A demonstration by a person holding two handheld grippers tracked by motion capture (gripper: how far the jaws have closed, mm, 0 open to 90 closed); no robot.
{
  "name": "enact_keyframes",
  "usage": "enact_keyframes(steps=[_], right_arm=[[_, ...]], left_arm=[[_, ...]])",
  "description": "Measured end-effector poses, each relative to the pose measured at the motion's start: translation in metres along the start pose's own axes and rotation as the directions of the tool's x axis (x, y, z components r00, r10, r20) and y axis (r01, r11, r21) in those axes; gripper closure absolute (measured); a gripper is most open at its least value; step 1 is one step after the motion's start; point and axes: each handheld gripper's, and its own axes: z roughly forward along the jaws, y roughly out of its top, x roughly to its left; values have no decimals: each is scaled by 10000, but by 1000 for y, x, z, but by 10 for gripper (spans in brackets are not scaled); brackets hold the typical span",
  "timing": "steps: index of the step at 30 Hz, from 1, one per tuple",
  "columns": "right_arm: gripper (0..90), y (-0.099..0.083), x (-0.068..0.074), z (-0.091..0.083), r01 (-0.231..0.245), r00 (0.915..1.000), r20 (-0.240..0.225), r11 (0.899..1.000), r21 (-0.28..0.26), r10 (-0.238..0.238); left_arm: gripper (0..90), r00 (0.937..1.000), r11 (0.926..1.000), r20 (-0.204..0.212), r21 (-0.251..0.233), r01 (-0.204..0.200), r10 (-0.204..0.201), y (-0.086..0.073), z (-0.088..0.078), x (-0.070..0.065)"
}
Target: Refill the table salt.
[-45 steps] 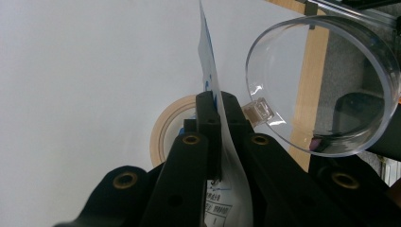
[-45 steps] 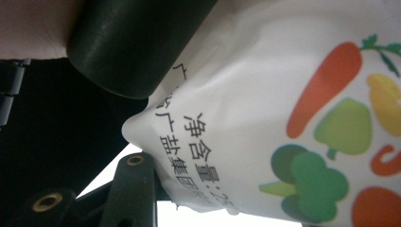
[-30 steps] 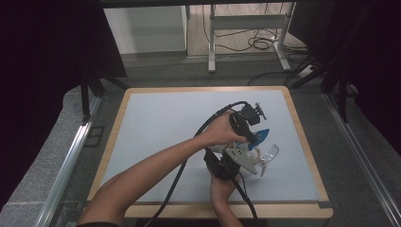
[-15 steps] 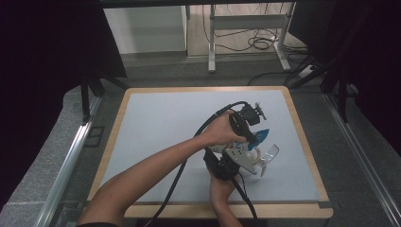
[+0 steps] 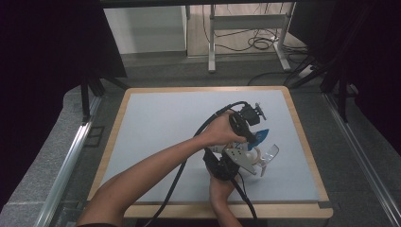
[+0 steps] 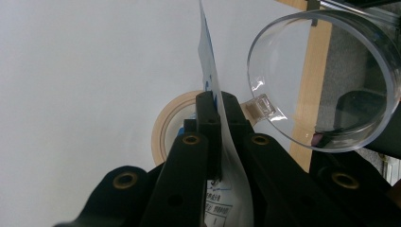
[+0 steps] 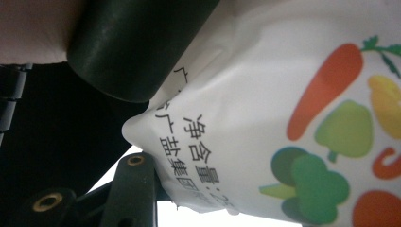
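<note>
White printed plastic pouch (image 6: 222,142) with vegetable pictures and a blue end, pinched edge-on in the clenched left gripper (image 6: 215,101), held near the right side of the pale blue, wood-framed table (image 5: 156,123). Same pouch (image 7: 265,142) pressed close against the right gripper's (image 5: 246,161) jaw; whether that gripper clamps it, cannot tell. Just beside: clear round plastic cup (image 6: 326,80) on its side, and beige tape roll (image 6: 172,125) lying flat below.

one pouch (image 7: 265,123), one cup (image 6: 326,80), one tape roll (image 6: 172,125)
</note>
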Motion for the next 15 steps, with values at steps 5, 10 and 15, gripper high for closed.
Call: enact_keyframes(steps=[5,10,15], right_arm=[[558,0,-1,0,28,10000,44,10000,33,-29],[559,1,0,0,65,10000,9,10000,5,-65],[558,1,1,0,104,9999,3,9999,5,-104]], left_arm=[[900,10000,10000,17,-7,-11,11,1,0,0],[900,10000,10000,-6,-38,19,-19,0,-1,0],[900,10000,10000,20,-51,2,-2,-1,-2,0]])
